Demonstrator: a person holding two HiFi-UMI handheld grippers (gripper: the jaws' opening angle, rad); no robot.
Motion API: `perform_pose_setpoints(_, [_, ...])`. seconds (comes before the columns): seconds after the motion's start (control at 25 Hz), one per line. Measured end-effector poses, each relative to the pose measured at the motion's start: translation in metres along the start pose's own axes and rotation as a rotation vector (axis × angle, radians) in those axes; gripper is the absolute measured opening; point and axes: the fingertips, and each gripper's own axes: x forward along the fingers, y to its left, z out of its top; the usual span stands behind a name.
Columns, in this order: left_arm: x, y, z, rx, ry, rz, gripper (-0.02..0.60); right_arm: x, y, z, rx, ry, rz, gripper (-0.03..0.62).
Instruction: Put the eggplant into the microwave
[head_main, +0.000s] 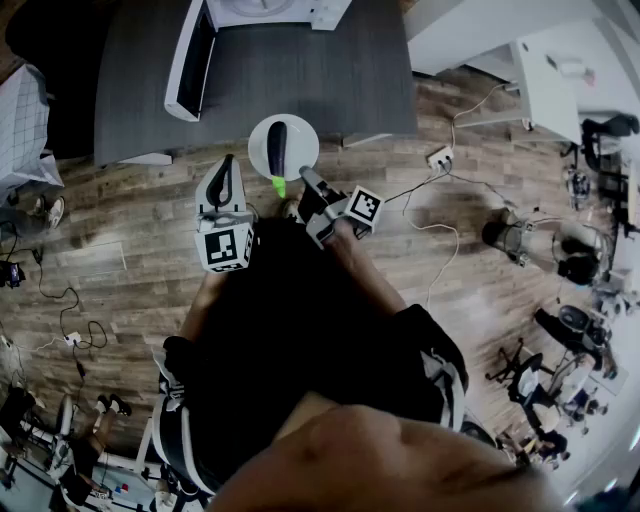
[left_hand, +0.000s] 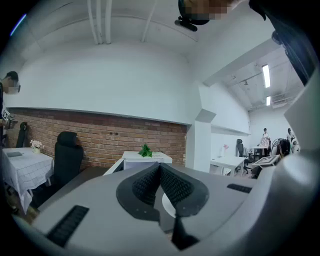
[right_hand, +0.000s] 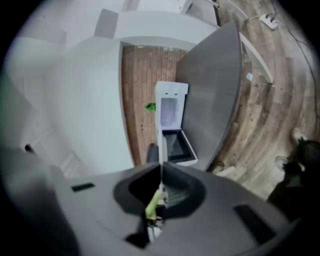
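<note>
Gray table (head_main: 300, 70) ahead, microwave (right_hand: 172, 120) open. Right gripper (head_main: 305, 178) clamps the plate (head_main: 300, 140) rim; eggplant (head_main: 276, 145) (slick, probably rolls) rides loose. Left gripper (head_main: 227, 165) closed, empty.

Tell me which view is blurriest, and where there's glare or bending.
Right gripper view is softest: the microwave and the eggplant smear. Left gripper view is sharp, with glare off ceiling lights. Head view bows the table edges, and the white plate nearly blows out.
</note>
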Motion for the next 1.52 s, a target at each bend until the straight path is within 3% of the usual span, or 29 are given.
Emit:
perform_pose_setpoints(0.64, [0.0,0.001,0.001,0.0,-0.016,-0.016,0.034,0.002,0.002,-0.002,0.009,0.002,0.004,0.037])
perform_pose_setpoints(1.08, [-0.016,0.027,-0.002,-0.023,-0.006,-0.035,0.034,0.02,-0.001,-0.027,0.016,-0.023,-0.001,0.037])
perform_pose_setpoints(1.52, [-0.032,0.056,-0.002,-0.021,-0.013,-0.102,0.034,0.04,0.006,-0.054,0.031,-0.086,0.021,0.037])
